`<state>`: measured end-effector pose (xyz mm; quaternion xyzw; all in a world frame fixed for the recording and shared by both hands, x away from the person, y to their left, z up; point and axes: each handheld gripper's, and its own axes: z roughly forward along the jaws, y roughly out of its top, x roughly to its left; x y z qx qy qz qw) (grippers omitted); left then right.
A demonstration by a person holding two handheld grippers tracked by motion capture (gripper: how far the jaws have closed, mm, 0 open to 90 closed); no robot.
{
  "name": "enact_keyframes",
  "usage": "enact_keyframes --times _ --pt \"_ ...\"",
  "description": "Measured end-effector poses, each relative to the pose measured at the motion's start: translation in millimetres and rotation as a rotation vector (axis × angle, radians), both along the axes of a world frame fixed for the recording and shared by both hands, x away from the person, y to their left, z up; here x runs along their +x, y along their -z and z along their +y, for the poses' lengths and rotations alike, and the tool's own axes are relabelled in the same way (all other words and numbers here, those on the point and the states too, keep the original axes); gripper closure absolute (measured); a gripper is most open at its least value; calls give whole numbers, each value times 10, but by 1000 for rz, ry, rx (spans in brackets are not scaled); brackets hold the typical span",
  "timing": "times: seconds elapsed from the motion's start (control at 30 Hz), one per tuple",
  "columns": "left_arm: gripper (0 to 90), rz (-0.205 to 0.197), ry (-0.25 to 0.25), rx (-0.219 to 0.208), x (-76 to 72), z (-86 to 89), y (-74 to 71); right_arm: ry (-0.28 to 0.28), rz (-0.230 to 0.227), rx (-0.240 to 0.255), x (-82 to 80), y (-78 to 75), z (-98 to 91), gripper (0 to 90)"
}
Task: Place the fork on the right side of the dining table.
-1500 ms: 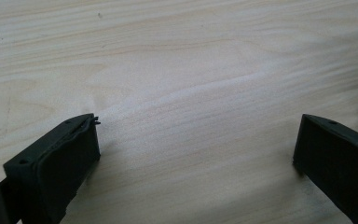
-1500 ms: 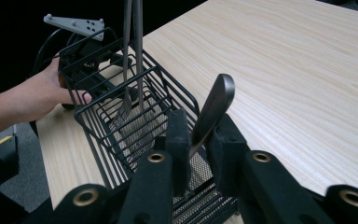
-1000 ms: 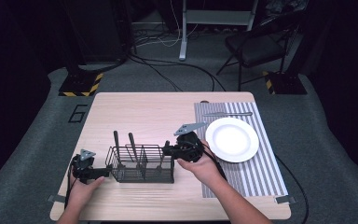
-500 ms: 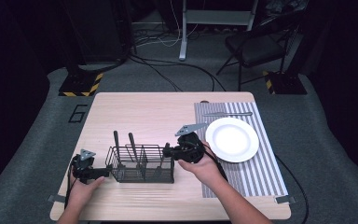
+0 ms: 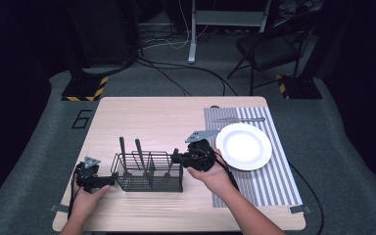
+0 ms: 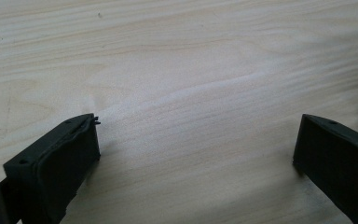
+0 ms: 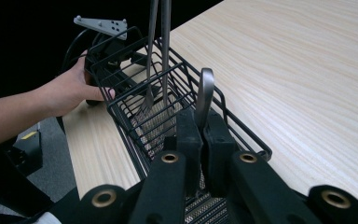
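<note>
With our right gripper (image 7: 200,140) clamped on the silver metal utensil handle (image 7: 204,95) in the black wire caddy (image 7: 135,100), we judge lifting straight up comes next.

A black wire basket (image 5: 149,171), a white plate (image 5: 245,146) (on a grey-and-white striped mat (image 5: 274,181)).

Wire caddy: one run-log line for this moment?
right hand-held gripper: shut on spoon handle | wire caddy: on table | left hand-held gripper: open
</note>
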<state>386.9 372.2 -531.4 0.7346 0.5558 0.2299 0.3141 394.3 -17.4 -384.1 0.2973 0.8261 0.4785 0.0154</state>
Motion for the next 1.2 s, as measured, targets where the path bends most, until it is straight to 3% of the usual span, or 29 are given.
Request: enact_keyframes --times 0.3,1.2 --pt "0 0 0 0 0 0 0 13 -11 23 13 -71 -32 871" --pt "0 0 0 0 0 -1 0 67 -23 83 45 -486 -212 871"
